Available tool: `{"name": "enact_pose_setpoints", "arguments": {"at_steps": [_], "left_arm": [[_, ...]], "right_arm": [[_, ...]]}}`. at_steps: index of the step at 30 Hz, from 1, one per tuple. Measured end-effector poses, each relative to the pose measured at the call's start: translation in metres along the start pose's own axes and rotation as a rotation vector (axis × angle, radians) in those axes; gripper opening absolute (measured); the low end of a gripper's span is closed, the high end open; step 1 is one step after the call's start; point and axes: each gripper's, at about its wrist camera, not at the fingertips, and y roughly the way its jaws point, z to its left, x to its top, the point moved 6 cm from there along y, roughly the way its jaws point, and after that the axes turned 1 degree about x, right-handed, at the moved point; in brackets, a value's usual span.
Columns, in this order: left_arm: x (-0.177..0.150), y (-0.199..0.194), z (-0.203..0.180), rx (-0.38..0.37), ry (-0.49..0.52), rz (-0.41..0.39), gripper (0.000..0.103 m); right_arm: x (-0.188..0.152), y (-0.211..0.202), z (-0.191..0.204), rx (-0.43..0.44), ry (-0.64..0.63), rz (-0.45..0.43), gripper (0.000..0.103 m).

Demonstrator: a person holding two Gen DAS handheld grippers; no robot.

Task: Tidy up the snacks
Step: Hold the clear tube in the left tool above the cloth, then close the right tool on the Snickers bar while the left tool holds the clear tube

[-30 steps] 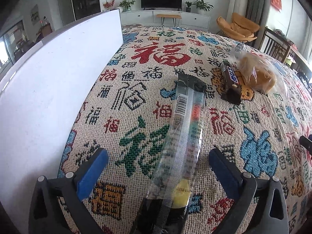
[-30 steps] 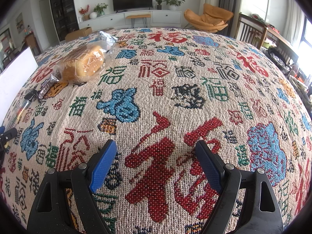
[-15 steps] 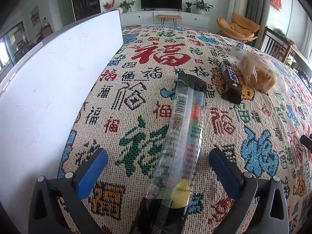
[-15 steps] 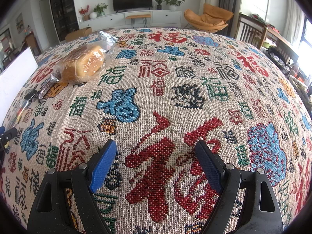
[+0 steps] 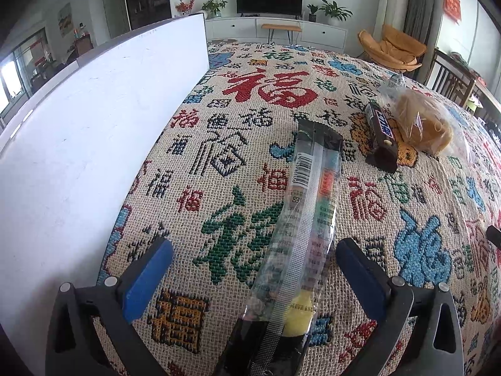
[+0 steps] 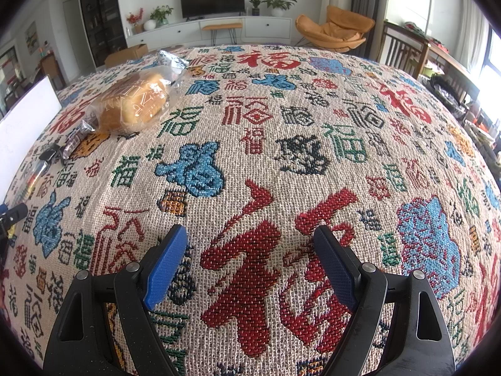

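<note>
A woven tablecloth (image 6: 281, 144) patterned with characters was seen covering the table, with a white box (image 5: 78, 144) along its left edge. The bagged bread (image 5: 422, 122), a chocolate bar (image 5: 380, 134) touching it, and a long clear snack packet (image 5: 307, 216) were laid near the box. The left gripper (image 5: 253, 260) was held spread around the packet; the right gripper (image 6: 250, 247) was held spread over bare cloth.

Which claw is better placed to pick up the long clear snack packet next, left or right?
Left, probably. The left claw is open with the long packet lying between its fingers. The right claw is open over bare tablecloth, far from it.
</note>
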Motion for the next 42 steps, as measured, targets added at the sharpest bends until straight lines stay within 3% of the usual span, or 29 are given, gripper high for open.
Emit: {"name": "enact_pose_setpoints", "arguments": {"at_steps": [5, 17, 20, 23, 26, 28, 32, 34, 37, 39, 42], "left_arm": [[0.003, 0.001, -0.001, -0.031, 0.047, 0.005, 0.103], [0.004, 0.001, -0.001, -0.033, 0.044, -0.001, 0.103], [0.003, 0.001, 0.0, -0.032, 0.044, -0.001, 0.103], [0.003, 0.001, 0.0, -0.033, 0.044, -0.001, 0.103], [0.003, 0.001, 0.0, -0.033, 0.043, -0.001, 0.103], [0.003, 0.001, 0.0, -0.032, 0.044, -0.001, 0.103], [0.004, 0.002, -0.001, -0.033, 0.043, -0.001, 0.103], [0.004, 0.002, -0.001, -0.032, 0.043, -0.001, 0.103], [0.004, 0.002, -0.001, -0.032, 0.044, -0.001, 0.103], [0.004, 0.002, -0.001, -0.033, 0.044, -0.001, 0.103], [0.004, 0.002, -0.001, -0.033, 0.043, -0.001, 0.103]], "right_arm": [[0.0, 0.0, 0.0, 0.0, 0.0, 0.0, 0.086], [0.0, 0.003, 0.004, -0.002, -0.005, 0.01, 0.09], [0.003, 0.001, 0.015, -0.013, 0.051, 0.064, 0.09], [0.022, -0.005, 0.07, 0.234, 0.071, 0.075, 0.088], [0.049, 0.001, 0.13, 0.394, 0.047, 0.115, 0.086], [0.068, 0.016, 0.161, 0.425, 0.035, 0.136, 0.086], [0.094, 0.054, 0.199, 0.369, -0.018, 0.175, 0.085], [0.098, 0.069, 0.209, 0.354, -0.016, 0.202, 0.081], [0.104, 0.08, 0.216, 0.31, -0.022, 0.211, 0.059], [0.106, 0.085, 0.21, 0.31, -0.009, 0.219, 0.03], [0.104, 0.083, 0.203, 0.321, -0.01, 0.227, 0.019]]}}
